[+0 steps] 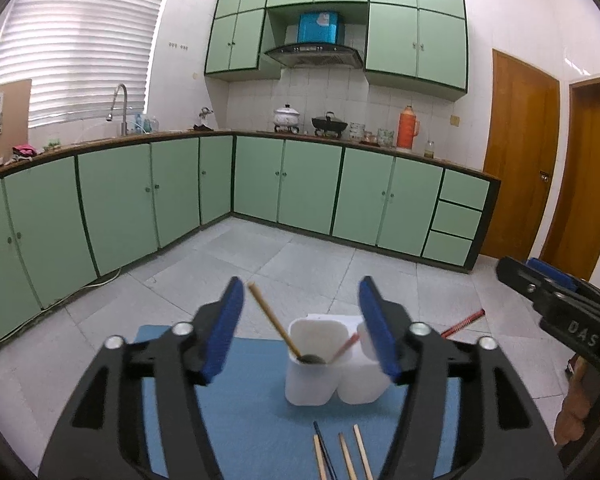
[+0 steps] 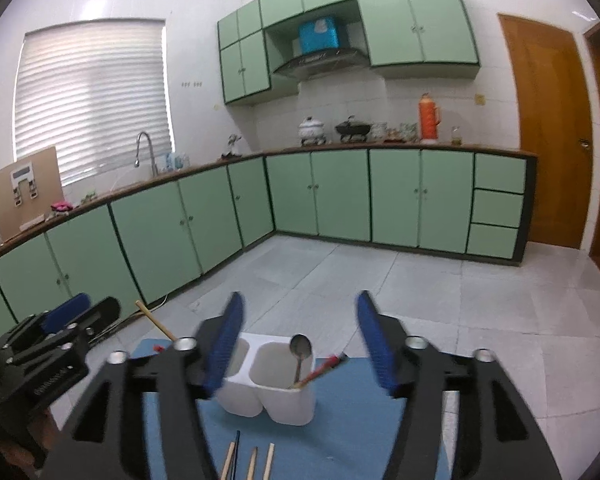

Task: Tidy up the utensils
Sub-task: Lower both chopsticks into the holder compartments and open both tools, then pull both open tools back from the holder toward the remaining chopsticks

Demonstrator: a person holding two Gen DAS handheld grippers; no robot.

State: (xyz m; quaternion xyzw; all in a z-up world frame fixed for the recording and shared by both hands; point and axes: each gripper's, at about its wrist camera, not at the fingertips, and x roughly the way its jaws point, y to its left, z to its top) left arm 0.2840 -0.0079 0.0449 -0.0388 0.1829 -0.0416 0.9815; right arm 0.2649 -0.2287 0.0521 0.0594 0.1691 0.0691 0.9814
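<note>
A white two-compartment utensil holder (image 1: 320, 372) (image 2: 268, 392) stands on a blue mat (image 1: 236, 408) (image 2: 340, 432). A metal spoon (image 2: 300, 350) and a red chopstick (image 2: 320, 370) lean in one compartment. A wooden chopstick (image 1: 270, 318) (image 2: 156, 322) leans out to the left, and another red chopstick (image 1: 462, 323) pokes out to the right. Several loose wooden chopsticks (image 1: 342, 456) (image 2: 252, 464) and a thin dark stick (image 1: 324, 448) lie on the mat in front. My left gripper (image 1: 302, 292) (image 2: 96, 308) and right gripper (image 2: 300, 304) (image 1: 528, 270) hover above the holder, both open and empty.
Beyond the mat lies a grey tiled floor (image 2: 420, 300), ringed by green base cabinets (image 1: 308, 184). Two wooden doors (image 1: 520, 152) stand at the right. A white cord (image 1: 104, 280) runs along the floor by the left cabinets.
</note>
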